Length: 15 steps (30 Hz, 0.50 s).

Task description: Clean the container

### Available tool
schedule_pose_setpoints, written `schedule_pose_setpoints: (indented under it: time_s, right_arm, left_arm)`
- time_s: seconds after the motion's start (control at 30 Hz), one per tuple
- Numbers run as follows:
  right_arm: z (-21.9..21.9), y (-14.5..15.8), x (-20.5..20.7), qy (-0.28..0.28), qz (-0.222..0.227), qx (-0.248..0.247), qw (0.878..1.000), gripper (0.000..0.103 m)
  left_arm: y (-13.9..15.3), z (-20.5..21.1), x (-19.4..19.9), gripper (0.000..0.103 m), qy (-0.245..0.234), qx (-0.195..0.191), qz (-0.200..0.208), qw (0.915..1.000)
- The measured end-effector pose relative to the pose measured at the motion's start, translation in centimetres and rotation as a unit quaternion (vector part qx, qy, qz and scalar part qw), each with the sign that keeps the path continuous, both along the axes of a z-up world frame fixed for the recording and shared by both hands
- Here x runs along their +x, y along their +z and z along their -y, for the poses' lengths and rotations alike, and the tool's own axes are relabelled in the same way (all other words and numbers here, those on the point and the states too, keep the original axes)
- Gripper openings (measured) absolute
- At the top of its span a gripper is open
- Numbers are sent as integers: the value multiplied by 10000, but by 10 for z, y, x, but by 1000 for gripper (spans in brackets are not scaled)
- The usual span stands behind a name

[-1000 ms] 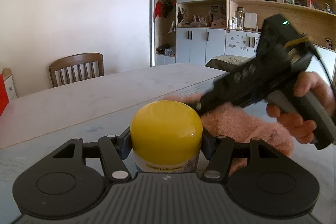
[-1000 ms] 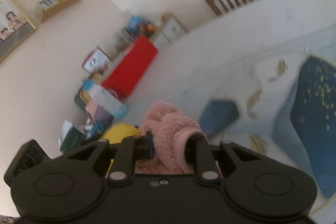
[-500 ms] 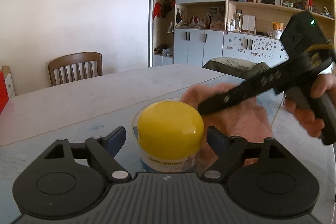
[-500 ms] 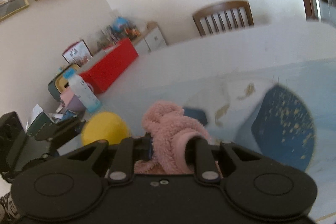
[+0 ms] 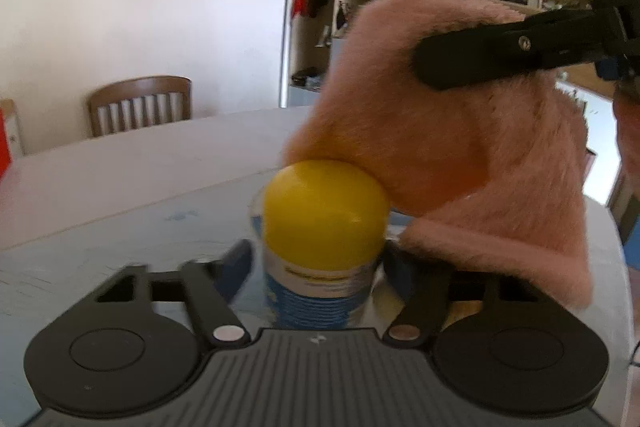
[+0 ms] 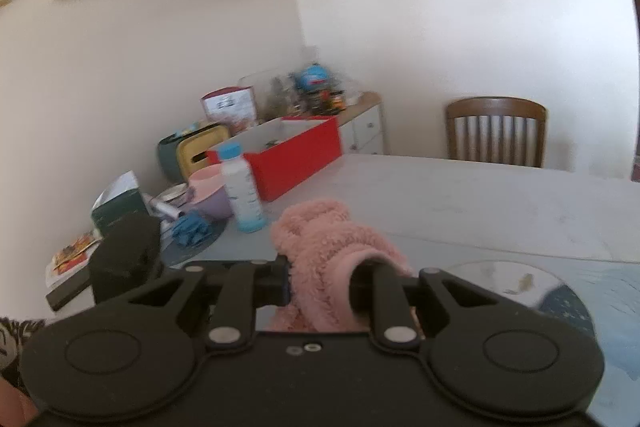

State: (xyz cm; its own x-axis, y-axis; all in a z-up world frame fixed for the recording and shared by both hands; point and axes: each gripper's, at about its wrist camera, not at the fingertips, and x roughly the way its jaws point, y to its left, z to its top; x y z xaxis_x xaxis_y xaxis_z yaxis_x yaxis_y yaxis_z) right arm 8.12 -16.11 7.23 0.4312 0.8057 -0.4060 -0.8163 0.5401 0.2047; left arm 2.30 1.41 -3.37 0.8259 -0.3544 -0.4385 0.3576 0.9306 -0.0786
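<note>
Pink cloth (image 5: pixel 448 163), one, clamped in right gripper (image 6: pixel 328 287); left gripper (image 5: pixel 320 267) spread around one container (image 5: pixel 324 227).

No text, brand, number or sign can be read with confidence in either view. The container (image 5: pixel 322 247), under its yellow cap, carries a pale band with a line of dark print; motion blur leaves it illegible. Left of the container, as the right wrist view shows the table, a white bottle (image 6: pixel 244 189) with a blue cap bears faint marks, possibly lettering, too small to make out. Behind that bottle a printed box (image 6: pixel 229 105) shows unreadable lines.
</note>
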Motion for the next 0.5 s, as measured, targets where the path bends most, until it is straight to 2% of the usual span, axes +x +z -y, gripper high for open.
schedule_pose_setpoints:
  time_s: [0.17, 0.23, 0.5]
  right_arm:
    - [-25, -11, 5, 311, -186, -257, 9990, 19]
    - [-33, -21, 11, 252, -279, -415, 9984, 18]
    - [-16, -33, 39, -14, -662, 62, 9978, 18]
  left_arm:
    - [-1, 1, 0, 63, -36, 61, 34, 10000]
    - [-1, 4, -2, 62, -80, 138, 73, 9998]
    - [-2, 8, -2, 62, -88, 191, 114, 9997]
